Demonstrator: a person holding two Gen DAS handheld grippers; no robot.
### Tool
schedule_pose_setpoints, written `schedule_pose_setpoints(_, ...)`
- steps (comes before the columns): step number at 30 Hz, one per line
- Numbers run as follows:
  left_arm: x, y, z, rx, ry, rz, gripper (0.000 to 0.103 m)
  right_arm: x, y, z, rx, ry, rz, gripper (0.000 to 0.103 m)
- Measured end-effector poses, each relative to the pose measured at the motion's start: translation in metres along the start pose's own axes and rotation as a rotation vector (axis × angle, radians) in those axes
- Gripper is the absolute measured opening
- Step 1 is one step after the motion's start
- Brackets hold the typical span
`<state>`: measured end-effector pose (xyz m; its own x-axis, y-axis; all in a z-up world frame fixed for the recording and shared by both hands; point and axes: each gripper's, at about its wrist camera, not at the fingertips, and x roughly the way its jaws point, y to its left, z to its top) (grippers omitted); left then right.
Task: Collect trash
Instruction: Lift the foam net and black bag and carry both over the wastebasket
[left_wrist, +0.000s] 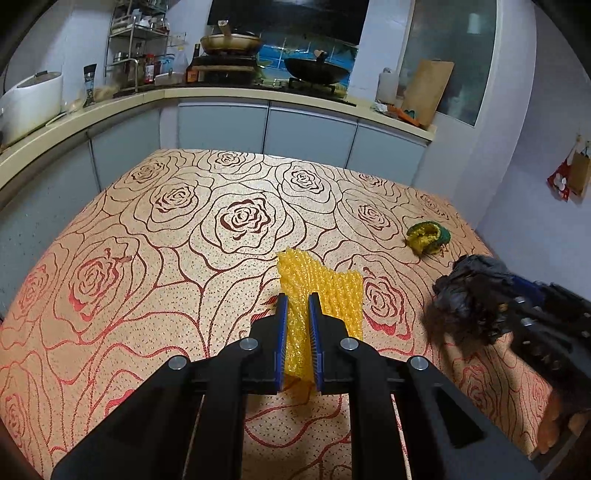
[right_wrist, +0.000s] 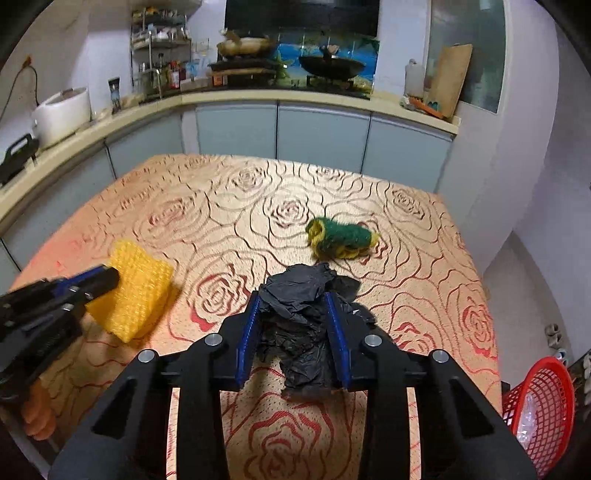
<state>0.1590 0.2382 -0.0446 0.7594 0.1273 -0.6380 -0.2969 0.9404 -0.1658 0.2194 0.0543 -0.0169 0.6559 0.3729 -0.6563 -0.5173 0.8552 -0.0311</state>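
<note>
- Left wrist view: the left gripper (left_wrist: 297, 306) has its blue pads pinched onto a piece of yellow foam netting (left_wrist: 321, 291), which runs between the fingers and fans out past the tips above the rose-patterned tablecloth (left_wrist: 147, 229).
- In the same view a worn green-and-yellow scouring sponge (left_wrist: 428, 235) lies loose near the far right corner of the cloth, well apart from both tools. The right gripper (left_wrist: 480, 295) shows at the right edge, carrying a dark wad.
- Right wrist view: the right gripper (right_wrist: 293, 308) is clamped on a crumpled black plastic bag (right_wrist: 304, 317), which bulges out above and below the pads.
- The sponge (right_wrist: 341, 237) sits on the cloth just beyond the bag, untouched. A red mesh basket (right_wrist: 543, 402) stands off the table's near right corner, seemingly with clear wrapping inside.
- Judged step: both pieces are picked up and ready to carry. The next move likely calls for swinging each load over the basket and spreading the fingers; the sponge is left to fetch.
</note>
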Motion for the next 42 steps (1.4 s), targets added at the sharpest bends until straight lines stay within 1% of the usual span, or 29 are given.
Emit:
schedule_pose_setpoints(9, -0.017, -0.001, 0.008, -0.002, -0.049, -0.016, 0.011, -0.052, -0.018, 0.007, 0.063, -0.086, 0.017, 0.034)
schedule_pose_setpoints(15, -0.034, -0.011, 0.015, 0.023, -0.090, -0.032, 0.011, -0.084, -0.034, 0.008, 0.111, -0.135, 0.024, 0.034)
schedule_pose_setpoints(24, -0.059, -0.040, 0.018, 0.087, -0.150, -0.066, 0.011, -0.109, -0.053, 0.005, 0.140, -0.175, -0.011, 0.034)
schedule_pose_setpoints(36, -0.088, -0.067, 0.029, 0.121, -0.213, -0.106, 0.011, -0.140, -0.069, 0.006, 0.165, -0.247, -0.031, 0.034)
schedule_pose_setpoints(42, -0.099, -0.083, 0.031, 0.146, -0.235, -0.134, 0.011, -0.152, -0.086, 0.001, 0.193, -0.267, -0.057, 0.034)
